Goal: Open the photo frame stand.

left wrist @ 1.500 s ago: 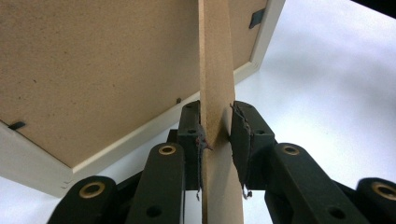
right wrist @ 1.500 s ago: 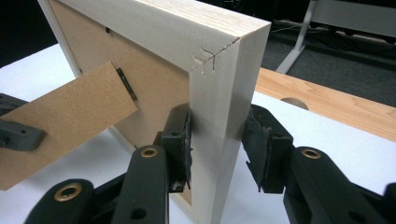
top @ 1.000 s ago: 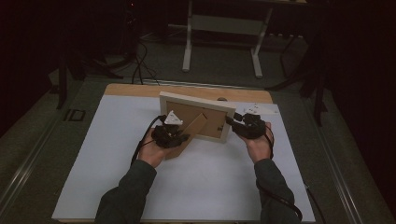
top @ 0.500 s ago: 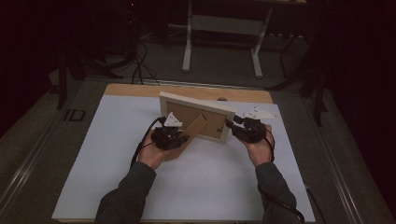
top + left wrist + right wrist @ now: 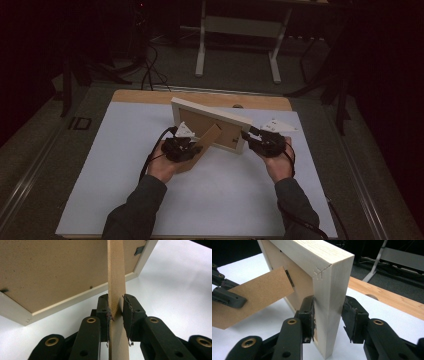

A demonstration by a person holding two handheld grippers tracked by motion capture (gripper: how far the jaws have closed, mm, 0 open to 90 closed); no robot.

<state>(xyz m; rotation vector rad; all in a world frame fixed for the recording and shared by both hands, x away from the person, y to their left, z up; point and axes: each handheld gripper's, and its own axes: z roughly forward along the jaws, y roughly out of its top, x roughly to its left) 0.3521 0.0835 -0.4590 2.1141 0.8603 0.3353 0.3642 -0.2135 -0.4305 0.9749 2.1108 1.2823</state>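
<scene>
Grippers both clamping: left gripper [image 5: 116,315] pinching stand flap [image 5: 116,277] behind picture frame [image 5: 210,122], right gripper [image 5: 328,317] gripping frame's side edge.

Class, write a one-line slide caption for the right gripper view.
Right hand-held gripper clamps the picture frame's wooden edge; its stand flap juts left.

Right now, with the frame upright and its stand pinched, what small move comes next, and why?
Probably swing the stand a little further out with the left hand-held gripper. It angles from the frame, which the right hand-held gripper steadies at its side edge above the table.
</scene>
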